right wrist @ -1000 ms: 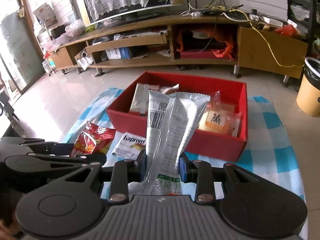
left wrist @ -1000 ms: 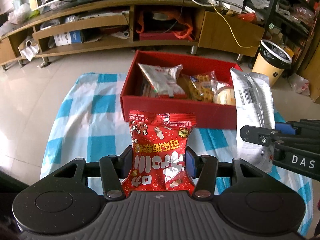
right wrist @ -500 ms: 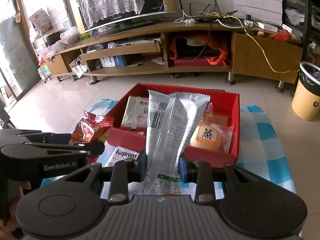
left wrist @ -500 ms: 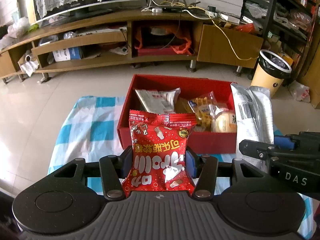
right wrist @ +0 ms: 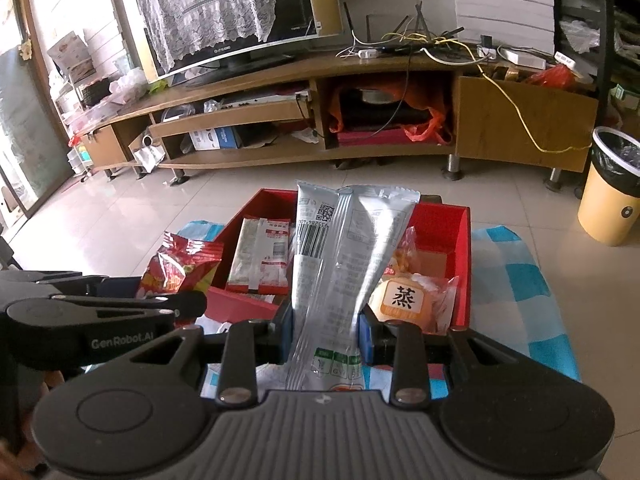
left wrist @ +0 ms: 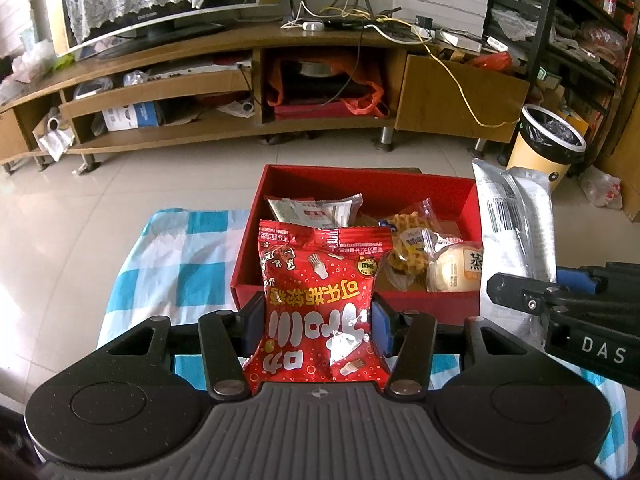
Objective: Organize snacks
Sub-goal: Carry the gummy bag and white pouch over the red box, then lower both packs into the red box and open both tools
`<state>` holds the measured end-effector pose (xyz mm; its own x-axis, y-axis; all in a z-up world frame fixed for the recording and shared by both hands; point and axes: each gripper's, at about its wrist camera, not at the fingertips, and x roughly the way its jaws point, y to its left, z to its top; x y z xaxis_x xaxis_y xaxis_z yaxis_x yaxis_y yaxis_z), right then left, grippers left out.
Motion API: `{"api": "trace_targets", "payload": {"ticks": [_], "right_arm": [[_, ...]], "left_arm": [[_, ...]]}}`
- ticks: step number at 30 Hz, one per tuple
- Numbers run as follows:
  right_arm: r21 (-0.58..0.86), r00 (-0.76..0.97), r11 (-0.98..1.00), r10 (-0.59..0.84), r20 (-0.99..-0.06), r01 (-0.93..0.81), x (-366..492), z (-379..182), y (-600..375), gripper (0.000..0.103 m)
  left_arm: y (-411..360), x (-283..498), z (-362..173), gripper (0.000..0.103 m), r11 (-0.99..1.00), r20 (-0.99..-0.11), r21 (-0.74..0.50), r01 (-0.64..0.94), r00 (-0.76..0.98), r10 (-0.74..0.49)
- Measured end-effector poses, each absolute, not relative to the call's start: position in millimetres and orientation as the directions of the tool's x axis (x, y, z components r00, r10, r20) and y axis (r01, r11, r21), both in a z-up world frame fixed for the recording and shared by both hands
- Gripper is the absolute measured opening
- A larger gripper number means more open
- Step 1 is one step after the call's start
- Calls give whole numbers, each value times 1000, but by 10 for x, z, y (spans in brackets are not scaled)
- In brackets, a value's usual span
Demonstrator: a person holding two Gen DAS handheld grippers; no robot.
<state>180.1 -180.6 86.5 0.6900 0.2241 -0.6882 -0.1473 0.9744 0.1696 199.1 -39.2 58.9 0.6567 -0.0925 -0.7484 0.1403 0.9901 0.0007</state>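
My left gripper (left wrist: 318, 322) is shut on a red candy bag (left wrist: 320, 300), held upright just before the near wall of the red box (left wrist: 360, 304). My right gripper (right wrist: 325, 334) is shut on a long silver packet (right wrist: 344, 264), also upright before the box (right wrist: 460, 264). Each gripper shows in the other's view: the right one (left wrist: 560, 312) with the silver packet (left wrist: 516, 232), the left one (right wrist: 100, 312) with the red bag (right wrist: 176, 264). Inside the box lie a silver-and-red sachet (left wrist: 316, 210), a waffle pack (left wrist: 412, 240) and a steamed cake (right wrist: 404, 300).
The box sits on a blue-and-white checked cloth (left wrist: 176, 256) over a low table. A white packet (right wrist: 216, 324) lies on the cloth near the box. Beyond are tiled floor, a wooden TV stand (left wrist: 240, 80) and a yellow bin (left wrist: 548, 140).
Both grippers have risen a little and drawn back with their snacks still gripped; the box now sits lower and nearer in both views, more of the TV stand shows.
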Motion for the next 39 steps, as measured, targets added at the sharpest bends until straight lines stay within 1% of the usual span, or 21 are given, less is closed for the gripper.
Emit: {"api": "trace_targets", "payload": {"ticks": [17, 30, 39], "right_arm": [[176, 701, 978, 205, -683, -114, 2007, 880, -1890, 29], [181, 697, 980, 184, -693, -79, 2372, 793, -1986, 29], [161, 689, 984, 165, -705, -71, 2593, 680, -2017, 29]], "left_arm": [[-480, 2258, 599, 60, 990, -735, 10, 144, 672, -90], [-544, 2548, 473, 60, 991, -746, 25, 133, 662, -71], [-664, 2739, 358, 60, 987, -734, 56, 153, 676, -63]]}}
